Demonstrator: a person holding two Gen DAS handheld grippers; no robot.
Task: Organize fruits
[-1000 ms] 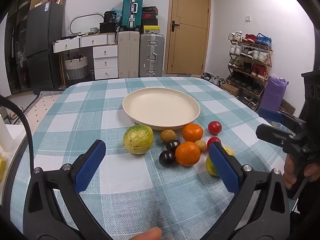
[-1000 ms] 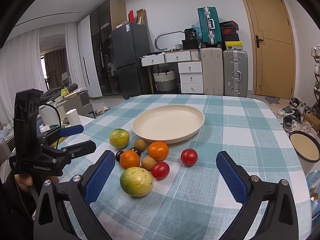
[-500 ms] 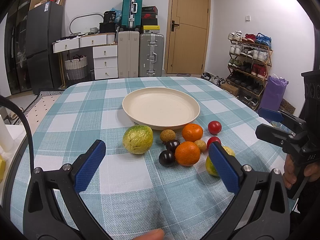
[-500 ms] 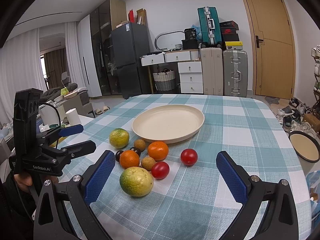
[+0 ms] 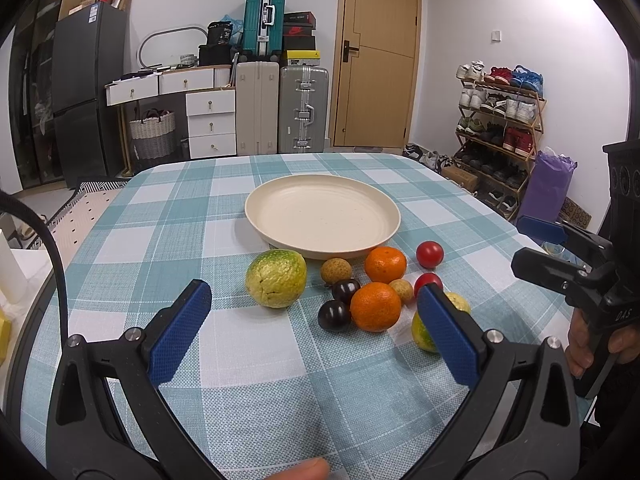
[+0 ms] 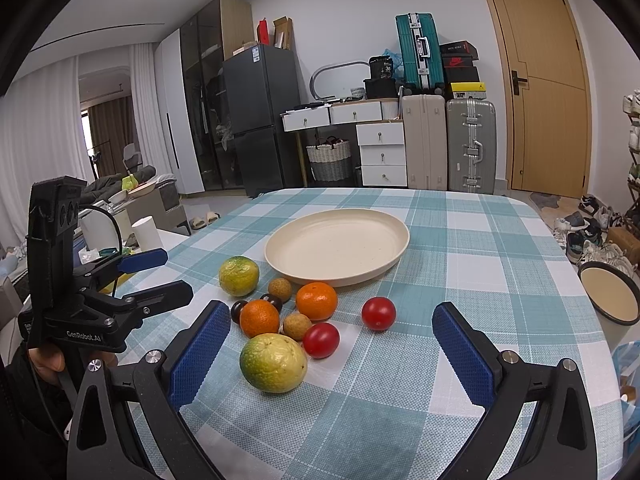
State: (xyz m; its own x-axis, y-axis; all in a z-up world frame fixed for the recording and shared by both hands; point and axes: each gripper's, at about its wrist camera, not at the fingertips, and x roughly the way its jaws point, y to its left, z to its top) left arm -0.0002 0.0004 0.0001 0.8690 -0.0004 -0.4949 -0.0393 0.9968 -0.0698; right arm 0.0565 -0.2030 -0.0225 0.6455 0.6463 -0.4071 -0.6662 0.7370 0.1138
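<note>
A cream plate [image 5: 322,216] [image 6: 337,246] sits bare in the middle of the checked table. In front of it lies a cluster of fruit: two green-yellow citrus [image 5: 276,278] [image 6: 273,362], two oranges [image 5: 375,306] [image 6: 316,301], two red tomatoes [image 5: 429,254] [image 6: 378,313], dark plums [image 5: 334,315] and small brown longans [image 5: 335,271]. My left gripper [image 5: 314,336] hovers open just before the fruit, nothing between its blue pads. My right gripper [image 6: 330,356] is open too, near the close citrus and a tomatoes [image 6: 321,340].
The table's right edge [image 6: 592,320] drops off beside a white bowl-like pan [image 6: 608,298]. A shoe rack [image 5: 498,132] stands right, suitcases [image 5: 282,112] and drawers behind. A hand [image 5: 600,344] holds the other gripper at the right edge.
</note>
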